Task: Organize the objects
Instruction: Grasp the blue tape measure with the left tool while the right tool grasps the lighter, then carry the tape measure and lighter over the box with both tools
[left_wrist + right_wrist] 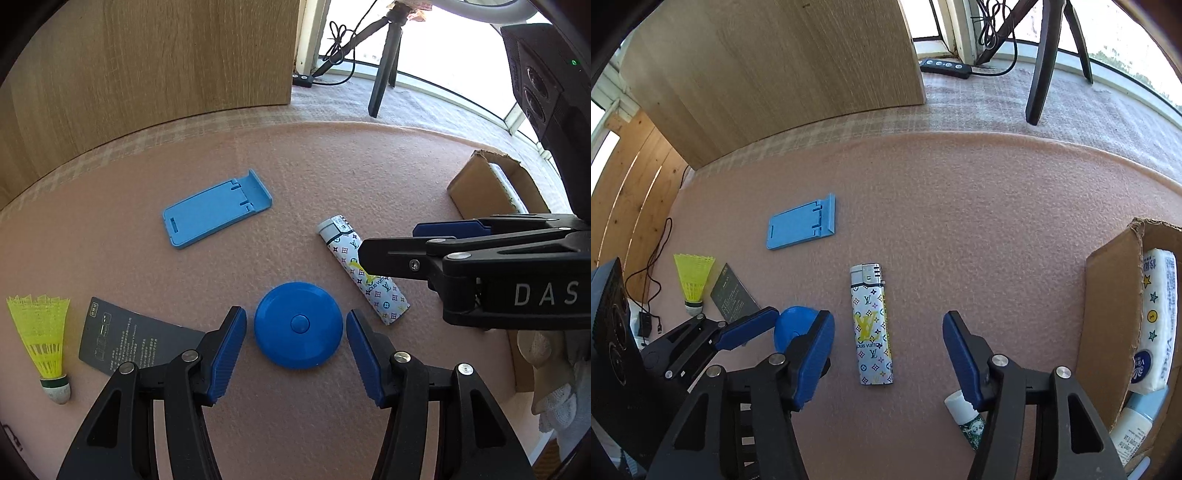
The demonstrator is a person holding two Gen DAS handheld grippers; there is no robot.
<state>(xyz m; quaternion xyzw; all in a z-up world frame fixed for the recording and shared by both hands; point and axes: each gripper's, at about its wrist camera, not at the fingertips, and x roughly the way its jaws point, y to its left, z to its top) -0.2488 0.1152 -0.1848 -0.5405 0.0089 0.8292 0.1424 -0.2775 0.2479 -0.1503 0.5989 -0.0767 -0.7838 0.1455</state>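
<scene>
So the left gripper (295, 354) has its jaws spread wide with the blue round disc (298, 329) sitting right between the pads, a small gap on each side, not touching either one. The disc lies flat on the pink mat (332, 177).

The right gripper (888, 350) is also wide open, and the patterned lighter (871, 325) lies lengthwise between its fingers, closer to the left finger, metal cap pointing to the far side. No contact there either.

Further out: a light blue phone stand (218, 208) lies flat on the far side of the disc, a dark card (133, 338) to the left, and a yellow shuttlecock (42, 339) left of that. On the right is a cardboard box (1108, 332) with a tissue pack (1156, 321) inside.
</scene>
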